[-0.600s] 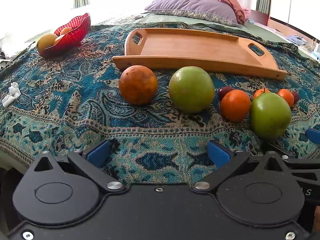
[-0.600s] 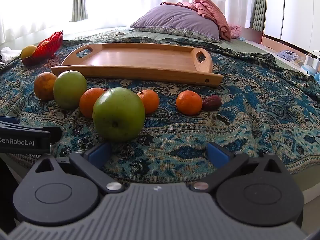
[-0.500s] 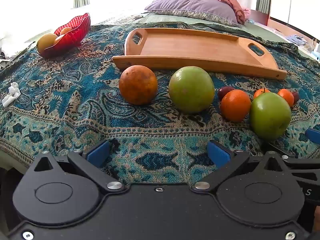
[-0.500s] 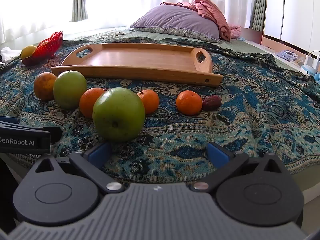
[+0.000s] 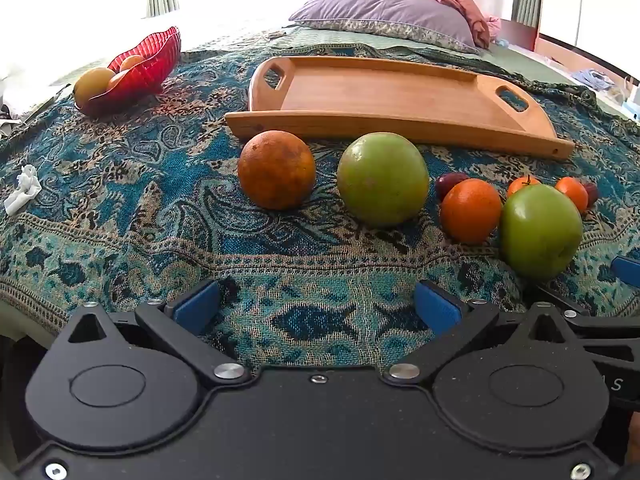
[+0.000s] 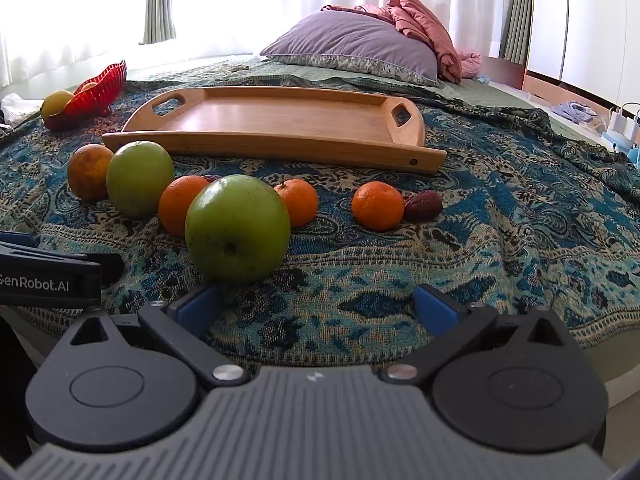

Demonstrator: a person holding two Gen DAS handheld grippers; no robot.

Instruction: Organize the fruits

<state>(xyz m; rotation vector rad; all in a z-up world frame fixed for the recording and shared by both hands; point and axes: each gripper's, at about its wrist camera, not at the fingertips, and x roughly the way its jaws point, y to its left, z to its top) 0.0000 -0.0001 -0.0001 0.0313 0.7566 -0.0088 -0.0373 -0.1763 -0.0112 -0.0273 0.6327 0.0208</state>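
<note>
A row of fruit lies on the patterned blanket in front of an empty wooden tray (image 5: 384,96) (image 6: 280,120). From the left: a dull orange (image 5: 276,169) (image 6: 89,171), a green apple (image 5: 382,178) (image 6: 139,178), an orange (image 5: 470,210) (image 6: 178,204), a nearer green apple (image 5: 540,230) (image 6: 237,228), two small tangerines (image 6: 300,202) (image 6: 378,205) and a dark date (image 6: 424,205). My left gripper (image 5: 318,306) is open and empty, short of the dull orange and first apple. My right gripper (image 6: 318,304) is open and empty, just right of the nearer apple.
A red bowl (image 5: 146,66) (image 6: 98,88) with yellow and orange fruit sits at the far left. A crumpled white tissue (image 5: 22,194) lies on the left. A purple pillow (image 6: 356,46) and pink cloth are behind the tray. The bed edge runs just under both grippers.
</note>
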